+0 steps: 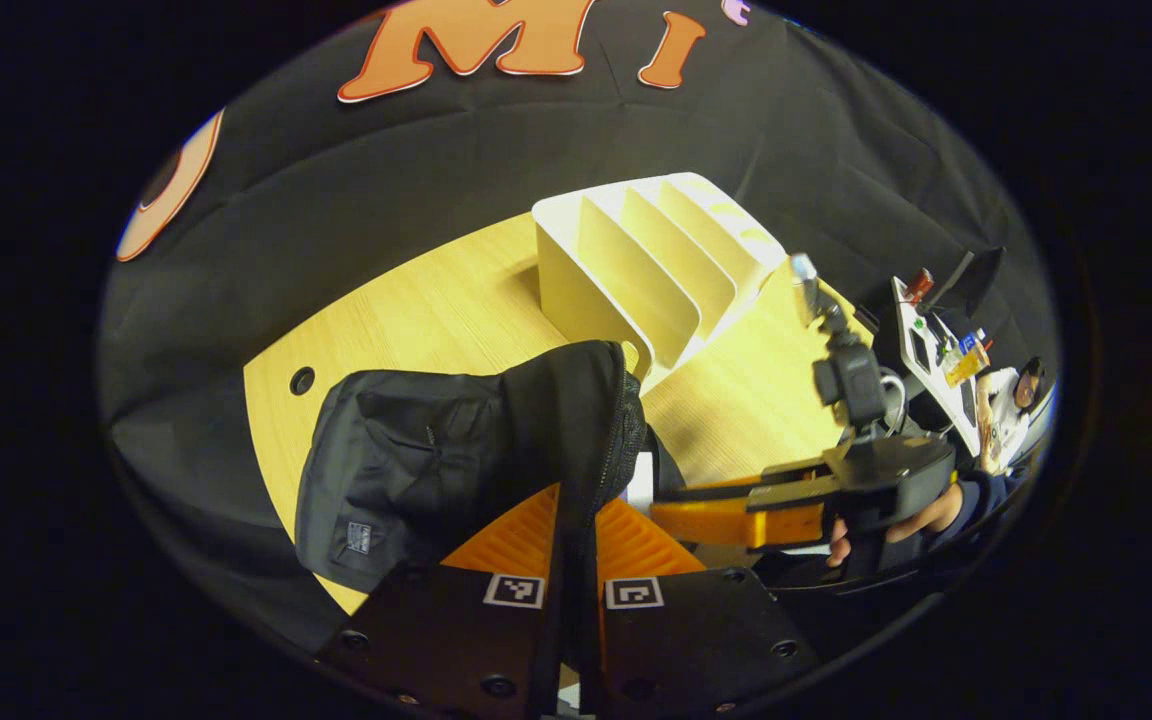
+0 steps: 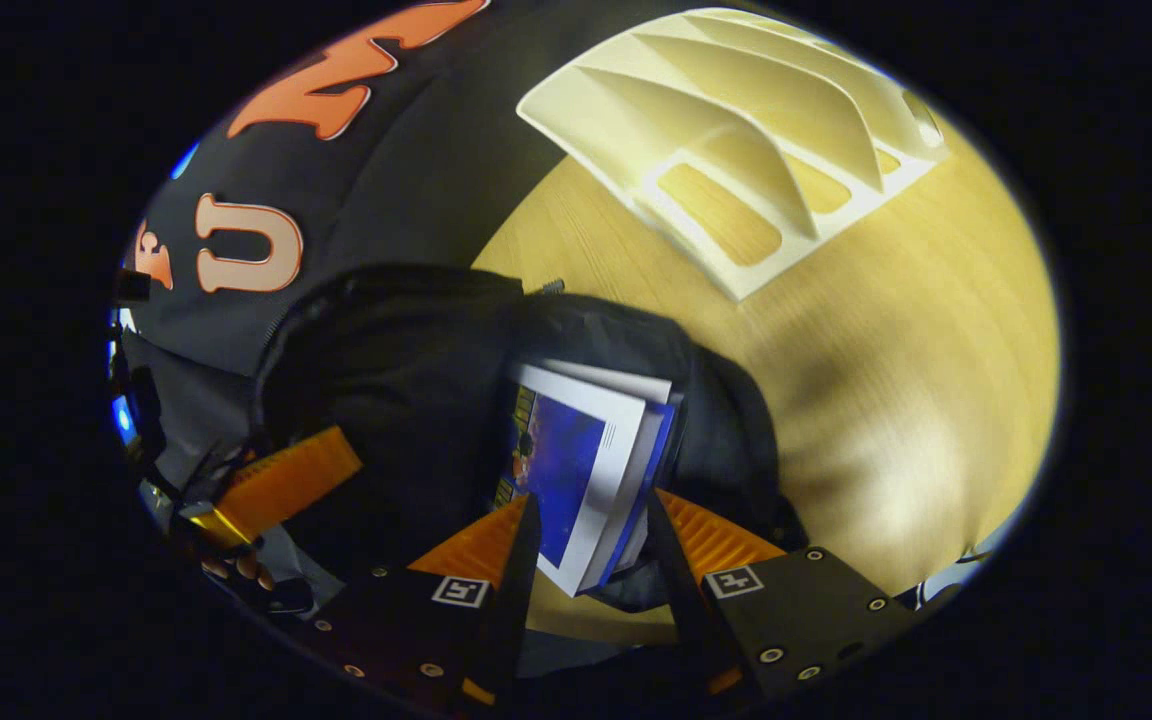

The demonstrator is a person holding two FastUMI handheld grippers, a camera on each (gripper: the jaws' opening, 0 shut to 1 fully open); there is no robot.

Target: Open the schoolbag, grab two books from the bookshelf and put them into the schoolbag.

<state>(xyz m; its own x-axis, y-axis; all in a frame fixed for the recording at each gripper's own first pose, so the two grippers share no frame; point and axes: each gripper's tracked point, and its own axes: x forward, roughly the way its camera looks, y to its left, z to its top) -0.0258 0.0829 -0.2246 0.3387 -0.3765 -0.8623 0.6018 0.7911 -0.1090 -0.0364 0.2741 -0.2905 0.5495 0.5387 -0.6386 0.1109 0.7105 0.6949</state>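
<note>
Here the lower halves of the two books point(image 2: 586, 470) are hidden inside the black schoolbag point(image 2: 406, 380), and their near corner dips between the fingers of the right gripper point(image 2: 586, 545), so whether either finger touches them is hard to make out. The jaws stand well apart, the books' edge in the gap with space on each side; nothing looks clamped.

In the right gripper view the bag's mouth gapes upward with the blue-and-white covers poking out, and the white bookshelf point(image 2: 736, 130) lies beyond on the wooden table point(image 2: 916, 400), its slots bare. The left gripper point(image 2: 276, 485) shows at the bag's far side, partly cut off at the edge.

In the left gripper view the schoolbag point(image 1: 436, 450) is seen from outside — its zipped rim is pinched between the left gripper point(image 1: 576, 530) fingers, closed tight on the fabric. The right gripper point(image 1: 736, 510) and the hand point(image 1: 921, 520) holding it sit just beside the bag, the bookshelf point(image 1: 646, 270) behind.
</note>
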